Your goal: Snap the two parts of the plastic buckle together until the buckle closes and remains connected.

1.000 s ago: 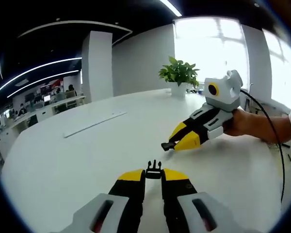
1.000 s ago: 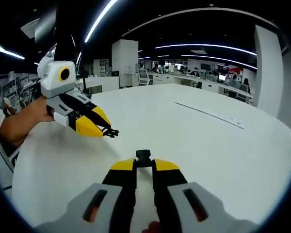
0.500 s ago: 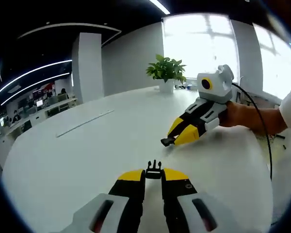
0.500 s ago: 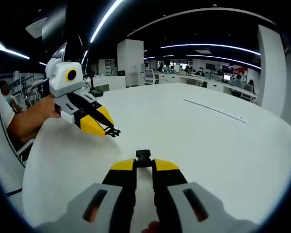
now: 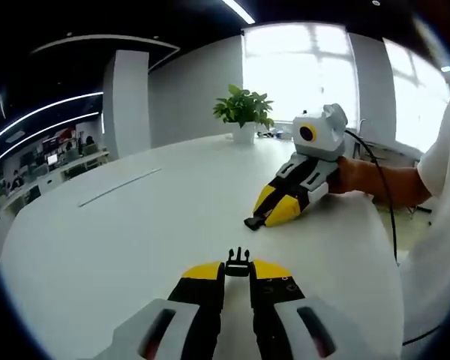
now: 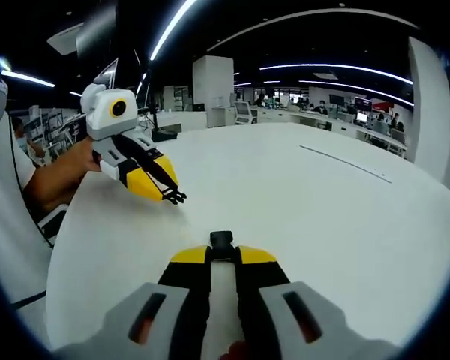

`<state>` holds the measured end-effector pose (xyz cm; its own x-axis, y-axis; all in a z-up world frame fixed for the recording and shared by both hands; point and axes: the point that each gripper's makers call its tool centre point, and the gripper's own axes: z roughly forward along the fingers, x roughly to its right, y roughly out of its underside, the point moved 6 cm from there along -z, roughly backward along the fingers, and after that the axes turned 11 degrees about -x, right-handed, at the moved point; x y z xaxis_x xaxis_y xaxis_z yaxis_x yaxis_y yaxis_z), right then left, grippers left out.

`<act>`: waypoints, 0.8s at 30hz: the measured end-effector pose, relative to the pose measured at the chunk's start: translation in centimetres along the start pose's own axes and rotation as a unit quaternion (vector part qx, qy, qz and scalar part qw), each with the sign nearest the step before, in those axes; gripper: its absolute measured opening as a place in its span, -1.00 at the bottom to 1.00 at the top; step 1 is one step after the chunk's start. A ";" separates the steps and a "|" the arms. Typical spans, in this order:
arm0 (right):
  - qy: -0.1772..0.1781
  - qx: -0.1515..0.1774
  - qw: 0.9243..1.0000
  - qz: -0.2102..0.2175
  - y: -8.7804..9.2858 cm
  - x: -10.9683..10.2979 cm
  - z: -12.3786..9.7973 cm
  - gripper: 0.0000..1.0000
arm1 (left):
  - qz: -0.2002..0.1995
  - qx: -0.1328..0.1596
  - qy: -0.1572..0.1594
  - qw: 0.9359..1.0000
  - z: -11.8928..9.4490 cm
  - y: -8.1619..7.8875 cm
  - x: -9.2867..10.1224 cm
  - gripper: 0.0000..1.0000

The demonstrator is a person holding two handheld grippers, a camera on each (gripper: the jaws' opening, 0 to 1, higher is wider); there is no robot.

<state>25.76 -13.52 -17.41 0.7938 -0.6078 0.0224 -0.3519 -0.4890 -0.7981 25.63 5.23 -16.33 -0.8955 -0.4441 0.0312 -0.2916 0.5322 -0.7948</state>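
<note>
Closest in, in the left gripper view, the pronged half of the buckle (image 5: pixel 238 262) is pinched at the tips of the left gripper (image 5: pixel 238 271), jaws nearly together on it, prongs sticking out forward past the yellow tips; same story in the right gripper view, where the socket half (image 6: pixel 222 241) is held by the right gripper (image 6: pixel 223 255), jaws drawn in tight with only the little black block poking out; both halves are carried just above the white table (image 5: pixel 135 240), well apart from each other. Further out, each gripper is seen from the other's camera, a hand (image 5: pixel 360 178) behind it, tips angled toward the middle; a potted plant (image 5: pixel 242 112) is parked at the far edge.

Handling-wise, these parts are judged to be featherlight, stiff moulded plastic, and slick, so twisting in the jaws under push is the likely headache; the grip is best kept on the rear body of each half, prongs and socket mouth left free; the prongs are probably springy but thin, so a straight, lined-up push is called for.
</note>
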 end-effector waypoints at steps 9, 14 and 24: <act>-0.018 0.000 1.000 -0.015 0.5 -1.1 -0.7 -0.74 | 0.005 -0.006 0.037 0.999 0.1 0.9 1.2 -0.75; -0.031 0.000 0.999 -0.027 0.8 -1.8 -1.2 -0.74 | 0.016 -0.016 0.047 0.999 0.0 1.8 1.6 -0.75; -0.052 0.004 0.998 -0.042 1.1 -2.7 -1.5 -0.74 | 0.024 -0.008 0.065 0.998 -0.6 2.7 1.8 -0.75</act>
<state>22.51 -13.36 -17.47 0.8675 -0.4967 0.0278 -0.2777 -0.5299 -0.8013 22.98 6.33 -18.07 -0.9441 -0.3217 0.0723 -0.2521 0.5628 -0.7872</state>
